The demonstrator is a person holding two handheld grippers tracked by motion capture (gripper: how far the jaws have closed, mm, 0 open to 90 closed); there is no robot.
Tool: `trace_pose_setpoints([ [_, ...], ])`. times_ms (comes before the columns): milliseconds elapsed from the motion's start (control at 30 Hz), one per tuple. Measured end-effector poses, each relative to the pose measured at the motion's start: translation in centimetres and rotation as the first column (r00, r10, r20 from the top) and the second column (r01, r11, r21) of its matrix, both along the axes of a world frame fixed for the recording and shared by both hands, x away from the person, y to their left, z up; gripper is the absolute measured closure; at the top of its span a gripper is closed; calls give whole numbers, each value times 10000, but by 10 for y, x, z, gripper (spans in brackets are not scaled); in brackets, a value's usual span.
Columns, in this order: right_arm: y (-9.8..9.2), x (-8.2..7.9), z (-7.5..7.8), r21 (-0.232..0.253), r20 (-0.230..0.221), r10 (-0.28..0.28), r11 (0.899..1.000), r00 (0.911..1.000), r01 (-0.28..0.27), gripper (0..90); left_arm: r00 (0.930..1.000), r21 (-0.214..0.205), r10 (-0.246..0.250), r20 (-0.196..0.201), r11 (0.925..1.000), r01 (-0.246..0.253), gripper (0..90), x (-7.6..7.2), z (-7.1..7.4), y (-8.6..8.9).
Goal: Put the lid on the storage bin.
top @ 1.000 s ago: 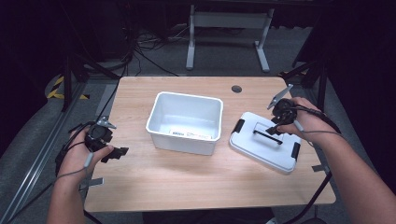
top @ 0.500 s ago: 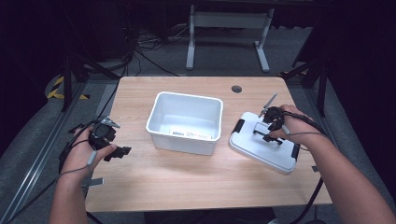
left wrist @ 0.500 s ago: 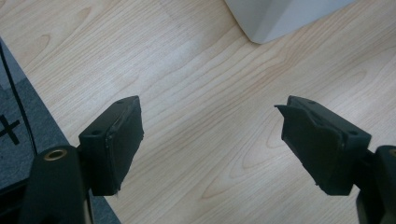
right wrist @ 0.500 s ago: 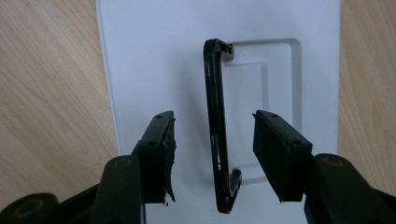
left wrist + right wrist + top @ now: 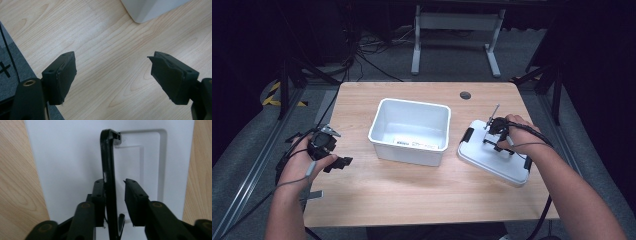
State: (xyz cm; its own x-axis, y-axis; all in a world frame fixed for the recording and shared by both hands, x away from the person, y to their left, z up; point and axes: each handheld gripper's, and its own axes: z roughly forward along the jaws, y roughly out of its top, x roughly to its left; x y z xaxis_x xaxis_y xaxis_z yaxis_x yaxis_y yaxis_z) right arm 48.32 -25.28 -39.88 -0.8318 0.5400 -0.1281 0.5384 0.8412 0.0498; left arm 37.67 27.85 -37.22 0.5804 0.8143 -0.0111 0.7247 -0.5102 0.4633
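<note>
Left gripper (image 5: 343,162): near left edge of table (image 5: 422,205), jaws wide, nothing between. Bin (image 5: 411,130): mid-table, empty; label on inner wall, print too small to read. Lid (image 5: 494,159): toward right edge, flat. Right gripper (image 5: 115,195): lowered onto lid since a second ago, jaws just closing around handle (image 5: 108,165), one pad touching, other not yet. Lift likely next.

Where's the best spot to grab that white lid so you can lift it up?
Grab the lid by its black handle, near the middle of the bar, coming straight down from above. The lid lies flat on the table, so its thin edges look hard to pinch, while the handle stands up with room on both sides. The right hand-held gripper has just been closing around it, one pad touching.
</note>
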Motion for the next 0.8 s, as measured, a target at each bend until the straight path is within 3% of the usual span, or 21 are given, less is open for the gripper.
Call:
trace_pose_setpoints([
  [67,0,1,0,-66,-22,-22,10000,10000,22,810,10000,-12,-14,-33,10000,14,210,1,0,0],
  [167,0,0,1,-356,353,139,9993,9993,-126,835,10000,12,-39,-52,10000,39,208,1,0,-1],
  [400,-3,0,4,-348,578,253,9991,9980,-233,845,10000,6,-69,-47,10000,69,207,2,-1,-2],
  [800,-16,-6,31,-38,917,39,10000,9958,-35,844,9997,98,-219,-127,9997,220,206,9,-2,-7],
])
